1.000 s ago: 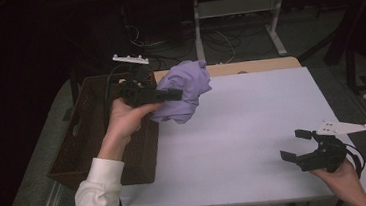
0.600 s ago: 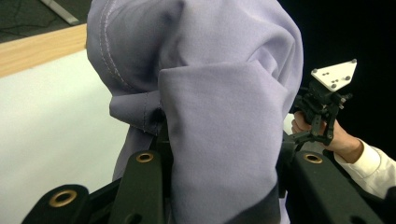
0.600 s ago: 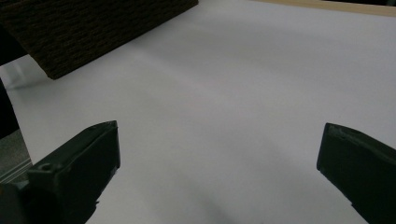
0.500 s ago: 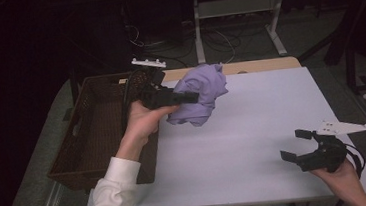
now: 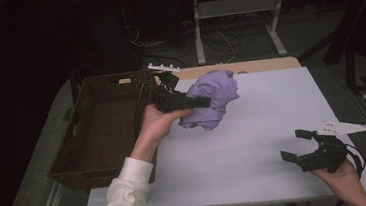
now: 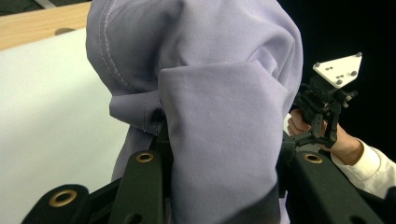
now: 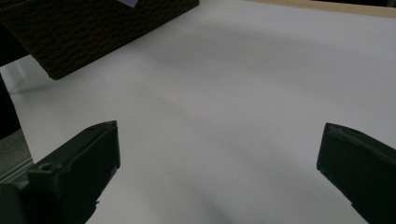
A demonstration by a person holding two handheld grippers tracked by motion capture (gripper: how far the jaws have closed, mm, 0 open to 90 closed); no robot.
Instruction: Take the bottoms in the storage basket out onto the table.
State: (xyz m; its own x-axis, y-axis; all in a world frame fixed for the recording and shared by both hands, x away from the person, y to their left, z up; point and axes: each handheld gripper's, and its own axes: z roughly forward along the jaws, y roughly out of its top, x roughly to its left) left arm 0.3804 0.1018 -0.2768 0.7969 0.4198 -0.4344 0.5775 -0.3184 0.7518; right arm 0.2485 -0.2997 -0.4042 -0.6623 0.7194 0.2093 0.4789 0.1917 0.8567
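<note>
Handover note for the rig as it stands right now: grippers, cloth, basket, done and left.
Left gripper: shut on the bunched lilac cloth, holding it up over the far part of the white table, just right of the dark brown woven basket.
Right gripper: open, holding nothing, low over the table's near right corner.
Done: cloth is gripped and lifted.
Left: cloth is not in the basket; probably carry it over the basket and release, if that is the goal.
</note>
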